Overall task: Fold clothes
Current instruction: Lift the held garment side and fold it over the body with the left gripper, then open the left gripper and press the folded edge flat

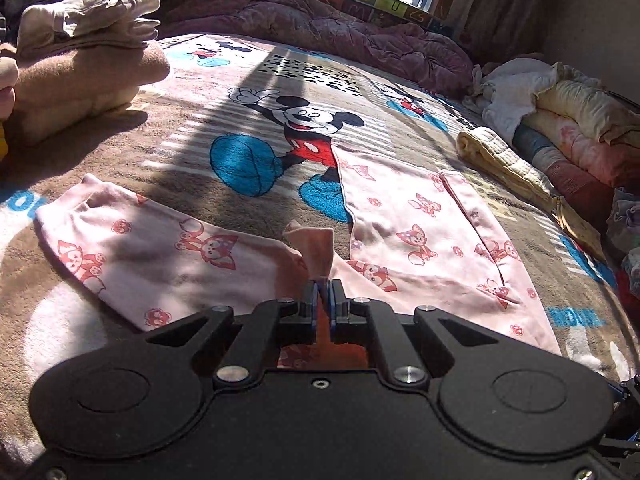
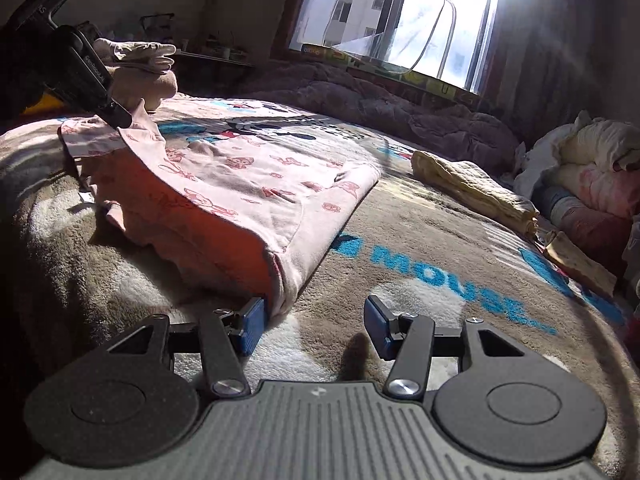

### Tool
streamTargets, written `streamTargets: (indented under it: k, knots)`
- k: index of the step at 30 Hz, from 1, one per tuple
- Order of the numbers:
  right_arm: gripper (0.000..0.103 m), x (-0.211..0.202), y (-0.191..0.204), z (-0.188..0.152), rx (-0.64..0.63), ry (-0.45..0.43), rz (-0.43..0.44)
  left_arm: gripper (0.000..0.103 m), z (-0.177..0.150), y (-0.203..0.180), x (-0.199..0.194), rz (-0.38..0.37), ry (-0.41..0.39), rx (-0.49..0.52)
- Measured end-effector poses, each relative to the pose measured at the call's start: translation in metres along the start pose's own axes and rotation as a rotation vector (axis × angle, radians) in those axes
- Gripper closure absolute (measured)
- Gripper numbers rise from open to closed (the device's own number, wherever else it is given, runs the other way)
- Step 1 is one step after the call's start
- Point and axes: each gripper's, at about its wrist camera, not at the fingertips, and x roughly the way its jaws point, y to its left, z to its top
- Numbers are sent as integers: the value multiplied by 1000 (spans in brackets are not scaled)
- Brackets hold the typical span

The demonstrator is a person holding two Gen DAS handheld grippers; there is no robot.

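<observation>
A pink garment with a red fox print (image 1: 424, 236) lies spread on the Mickey Mouse blanket (image 1: 224, 120). My left gripper (image 1: 323, 286) is shut on a bunched fold of this garment and lifts it a little. In the right wrist view the same garment (image 2: 248, 184) lies ahead to the left, with the left gripper (image 2: 114, 114) pinching its far corner. My right gripper (image 2: 314, 320) is open and empty, low over the blanket (image 2: 420, 232). Its left finger (image 2: 250, 326) is right beside the garment's near corner.
A stack of folded beige and cream clothes (image 1: 84, 52) sits at the far left. A folded yellow cloth (image 1: 500, 164) and a heap of unfolded clothes (image 1: 560, 112) lie along the right edge. A purple quilt (image 1: 320, 28) lies bunched under the window.
</observation>
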Motion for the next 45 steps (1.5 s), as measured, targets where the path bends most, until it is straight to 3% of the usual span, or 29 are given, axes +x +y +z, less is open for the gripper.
streamTargets:
  k: [8, 11, 13, 15, 17, 20, 21, 23, 25, 27, 29, 34, 38, 45]
  knots:
    - [50, -8, 7, 19, -53, -158, 107, 99, -3, 4, -17, -36, -76, -44]
    - [50, 6, 10, 21, -52, -149, 182, 99, -4, 6, -9, -12, -61, -36]
    - [47, 20, 15, 18, -56, -63, 266, 99, -5, 8, -3, 6, -49, -30]
    - [45, 22, 19, 15, -55, -34, 273, 99, -8, 12, 2, 27, -37, -36]
    - [42, 16, 15, 19, -16, -44, 314, 99, -12, 17, 5, 39, -37, -50]
    - [43, -3, 15, 23, -27, -149, 302, 99, -14, 23, -2, 7, -87, -85]
    - [42, -6, 14, 25, -25, -173, 291, 99, -14, 25, 1, 13, -72, -85]
    - [38, 4, 12, 27, 3, -138, 297, 99, -14, 26, 10, 29, -11, -80]
    - [36, 24, 11, 27, 12, -21, 350, 93, -12, 23, 17, 88, 58, -41]
    - [37, 26, 14, 27, -31, 9, 365, 73, -10, 18, 9, 160, 30, 13]
    - [37, 22, 8, 33, -26, 18, 380, 70, -2, 15, -4, 162, -22, 14]
    - [38, 27, -12, 46, 42, -30, 376, 70, 31, -27, 8, -8, -31, 67]
    - [38, 45, -10, 53, 62, -35, 388, 70, 55, -69, 60, -160, 16, 55]
    - [38, 62, 0, 59, 70, -13, 415, 70, 94, -113, 175, -295, 168, -82]
